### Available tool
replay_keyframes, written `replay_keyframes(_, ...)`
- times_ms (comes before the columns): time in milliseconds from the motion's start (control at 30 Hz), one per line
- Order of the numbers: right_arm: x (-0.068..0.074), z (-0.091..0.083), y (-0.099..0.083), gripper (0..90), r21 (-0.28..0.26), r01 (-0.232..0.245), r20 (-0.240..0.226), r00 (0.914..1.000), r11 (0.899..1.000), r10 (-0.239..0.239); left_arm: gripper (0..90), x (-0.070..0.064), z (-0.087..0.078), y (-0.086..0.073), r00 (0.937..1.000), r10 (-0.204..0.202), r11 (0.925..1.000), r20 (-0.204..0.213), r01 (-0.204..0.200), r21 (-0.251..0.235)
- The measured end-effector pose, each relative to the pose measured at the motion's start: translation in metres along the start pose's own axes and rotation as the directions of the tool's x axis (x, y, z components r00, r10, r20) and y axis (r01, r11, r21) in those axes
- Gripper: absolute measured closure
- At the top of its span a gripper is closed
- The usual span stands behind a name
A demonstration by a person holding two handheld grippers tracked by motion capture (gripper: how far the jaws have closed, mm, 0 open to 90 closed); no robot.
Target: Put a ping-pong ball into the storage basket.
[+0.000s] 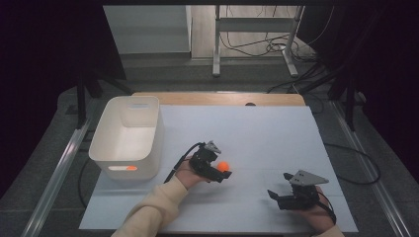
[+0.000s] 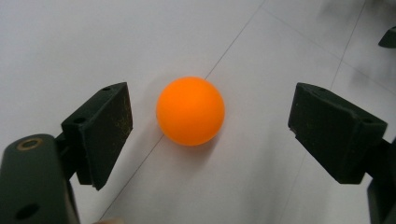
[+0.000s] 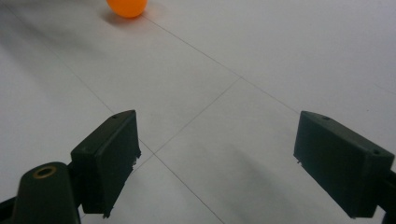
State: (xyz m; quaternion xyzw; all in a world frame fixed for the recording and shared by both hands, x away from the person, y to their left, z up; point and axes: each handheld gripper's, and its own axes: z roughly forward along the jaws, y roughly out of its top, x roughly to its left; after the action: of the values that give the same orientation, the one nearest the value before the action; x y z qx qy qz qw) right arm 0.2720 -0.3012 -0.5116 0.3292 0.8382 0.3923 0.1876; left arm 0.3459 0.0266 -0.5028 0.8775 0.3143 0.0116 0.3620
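Ball [image 2: 190,111], smooth orange sphere, untouched between left gripper [image 2: 210,130] wide-open jaws, right gripper [image 3: 217,158] spread empty

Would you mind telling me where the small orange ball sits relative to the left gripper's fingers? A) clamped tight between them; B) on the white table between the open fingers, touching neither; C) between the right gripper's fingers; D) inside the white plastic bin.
B: the small orange ball rests on the white table with a gap to each of the left gripper's open fingers.
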Motion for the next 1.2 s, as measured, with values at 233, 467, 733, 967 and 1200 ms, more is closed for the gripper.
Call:
replay_keyframes(233, 0.0, 0.0, 0.0, 14.6, -0.003, 0.0, 0.0, 1.0, 1.0, 0.0, 13.0, 0.003, 0.007, -0.001, 0.9999, 0.013, 0.9993, -0.002, -0.013, 0.036)
replay_keyframes(467, 0.0, 0.0, 0.0, 14.6, -0.005, 0.0, 0.0, 1.0, 1.0, 0.0, 13.1, 0.006, 0.014, -0.001, 0.9999, 0.016, 0.9992, 0.003, -0.017, 0.038)
replay_keyframes(733, 0.0, 0.0, 0.0, 14.6, -0.007, 0.001, 0.0, 1.0, 1.0, -0.001, 15.1, 0.007, 0.015, -0.001, 1.0, 0.009, 0.9998, -0.002, -0.009, 0.02)
replay_keyframes(967, 0.0, 0.0, 0.0, 14.6, -0.004, 0.002, 0.001, 1.0, 1.0, -0.002, 20.3, 0.009, 0.016, -0.001, 1.0, 0.006, 0.9998, -0.002, -0.006, 0.017)
replay_keyframes(1200, 0.0, 0.0, 0.0, 14.6, -0.004, 0.002, 0.001, 1.0, 1.0, -0.002, 35.2, 0.01, 0.016, -0.002, 0.9995, 0.026, 0.9996, 0.017, -0.026, 0.014)
